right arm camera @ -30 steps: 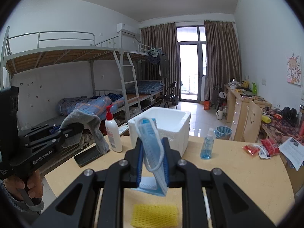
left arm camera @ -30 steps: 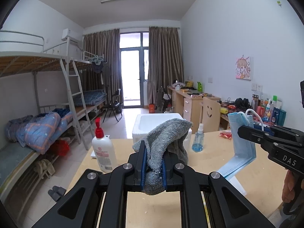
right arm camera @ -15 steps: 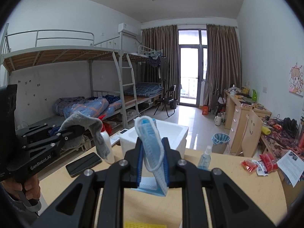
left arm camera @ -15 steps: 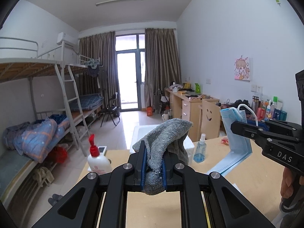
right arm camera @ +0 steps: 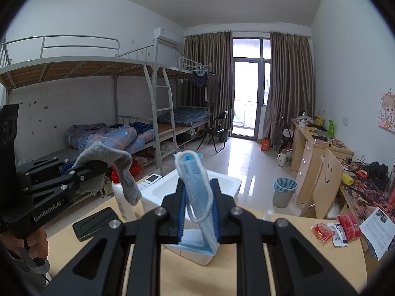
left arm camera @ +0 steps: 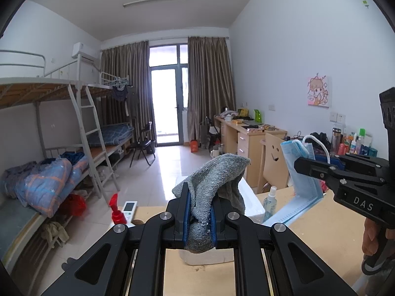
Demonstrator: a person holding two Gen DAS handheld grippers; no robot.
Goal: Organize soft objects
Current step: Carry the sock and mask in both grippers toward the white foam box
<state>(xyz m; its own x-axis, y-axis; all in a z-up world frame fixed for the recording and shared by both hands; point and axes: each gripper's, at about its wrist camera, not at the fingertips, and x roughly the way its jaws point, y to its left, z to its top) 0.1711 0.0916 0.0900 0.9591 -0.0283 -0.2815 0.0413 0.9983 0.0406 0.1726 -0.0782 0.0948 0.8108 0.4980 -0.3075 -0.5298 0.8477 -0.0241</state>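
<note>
Grey terry cloth first: we see the grey sock (left arm camera: 212,185) pinched between the blue pads of the left tool (left arm camera: 199,218), which is clenched on it; the upper part of the sock folds over toward the right above the jaws and its lower end bulges out below them. From the right wrist view the same sock (right arm camera: 108,157) droops down beside the left tool (right arm camera: 81,170), lifted clear of the surface (right arm camera: 308,259).

The right tool (right arm camera: 198,212) is clenched on a light blue face mask (right arm camera: 195,180). The mask stands up between the pads, its white ear loop curling down in front, and its pleated lower end hangs below the jaws. In the left wrist view the right tool (left arm camera: 300,165) comes in from the right, with the mask (left arm camera: 302,172) hanging below it and the loop arching above. A hand (left arm camera: 375,236) grips the handle of that tool at the right edge; another hand (right arm camera: 34,244) grips the handle of the left tool at the lower left of the other view.

We note a white foam box (right arm camera: 222,185) on the pale wooden surface, directly beyond both tools; the sock and the mask are held up just in front of it. To its left stands a white pump bottle (right arm camera: 121,197) with a red top, with a white remote control (right arm camera: 150,180) beyond it and a dark phone (right arm camera: 95,223) lying flat nearer to us. A small blue spray bottle (left arm camera: 270,201) stands just right of the box. Red snack packets (right arm camera: 335,229) lie at the right side of the surface.
</note>
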